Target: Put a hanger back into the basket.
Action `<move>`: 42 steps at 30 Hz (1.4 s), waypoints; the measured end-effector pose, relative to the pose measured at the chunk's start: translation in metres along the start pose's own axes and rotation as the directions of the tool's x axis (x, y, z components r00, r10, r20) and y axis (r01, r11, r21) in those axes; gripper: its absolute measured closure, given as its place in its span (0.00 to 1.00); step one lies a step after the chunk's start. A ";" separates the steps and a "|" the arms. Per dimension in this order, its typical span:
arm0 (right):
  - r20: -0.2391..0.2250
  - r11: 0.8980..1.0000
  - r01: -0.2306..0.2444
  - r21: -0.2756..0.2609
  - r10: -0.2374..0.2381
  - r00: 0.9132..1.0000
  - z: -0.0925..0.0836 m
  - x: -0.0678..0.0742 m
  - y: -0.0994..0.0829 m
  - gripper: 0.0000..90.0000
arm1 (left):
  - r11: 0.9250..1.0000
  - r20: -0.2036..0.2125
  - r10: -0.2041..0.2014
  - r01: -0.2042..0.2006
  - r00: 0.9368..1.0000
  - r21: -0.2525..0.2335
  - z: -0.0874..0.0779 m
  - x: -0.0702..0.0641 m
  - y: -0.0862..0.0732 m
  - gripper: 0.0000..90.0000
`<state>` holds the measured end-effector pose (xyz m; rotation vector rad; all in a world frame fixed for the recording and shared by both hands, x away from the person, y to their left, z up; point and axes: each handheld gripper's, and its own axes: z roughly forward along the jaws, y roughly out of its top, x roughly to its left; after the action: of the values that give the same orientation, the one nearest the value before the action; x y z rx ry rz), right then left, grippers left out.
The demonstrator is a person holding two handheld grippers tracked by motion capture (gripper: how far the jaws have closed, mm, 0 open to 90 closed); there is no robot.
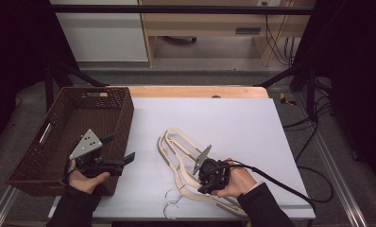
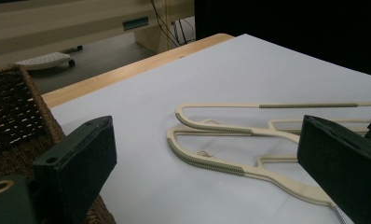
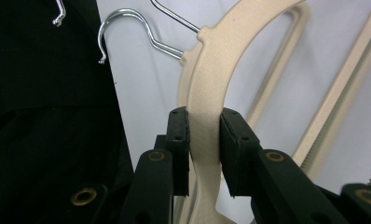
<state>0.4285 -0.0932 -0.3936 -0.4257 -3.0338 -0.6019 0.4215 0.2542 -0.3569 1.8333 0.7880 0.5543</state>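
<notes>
Two cream hangers [image 1: 183, 156] are seen lying stacked on a white sheet [image 1: 224, 127] that covers most of the tabletop [image 1: 195, 91], whose wooden edge is left bare along the far side. At the left edge of the tabletop a brown woven basket [image 1: 72, 137] is set, larger than either hanger and partly overhanging the sheet. The hangers are placed near the middle of the near half, just right of the basket, with their chrome hooks [image 1: 173, 197] turned toward the near edge. The left gripper [image 1: 122, 160] is held by the left hand [image 1: 84, 179] over the basket's near right corner, its jaws spread wide with nothing between them, as the left gripper view makes plain. The right gripper [image 3: 204, 135] is held over the near ends of the hangers, and its jaws are closed on the cream neck of one hanger, just beyond its hook, with both pads pressed against the plastic.
</notes>
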 end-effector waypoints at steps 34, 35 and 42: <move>-0.153 0.984 0.106 -0.141 -0.128 0.980 -0.074 -0.009 0.005 0.83 | 0.811 0.194 0.524 -0.555 0.829 0.183 0.024 -0.060 0.036 0.07; -0.155 0.984 0.107 -0.143 -0.129 0.979 -0.074 -0.008 0.005 0.83 | 0.801 0.193 0.538 -0.569 0.820 0.186 0.026 -0.062 0.035 0.08; -0.199 0.982 0.125 -0.139 -0.151 0.968 -0.077 -0.004 0.003 0.83 | 0.721 0.201 0.621 -0.653 0.758 0.234 0.044 -0.072 0.032 0.10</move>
<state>0.4308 -0.1204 -0.3218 -0.1417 -2.8506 -0.7937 0.4111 0.1655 -0.3452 2.4020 0.1256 0.7955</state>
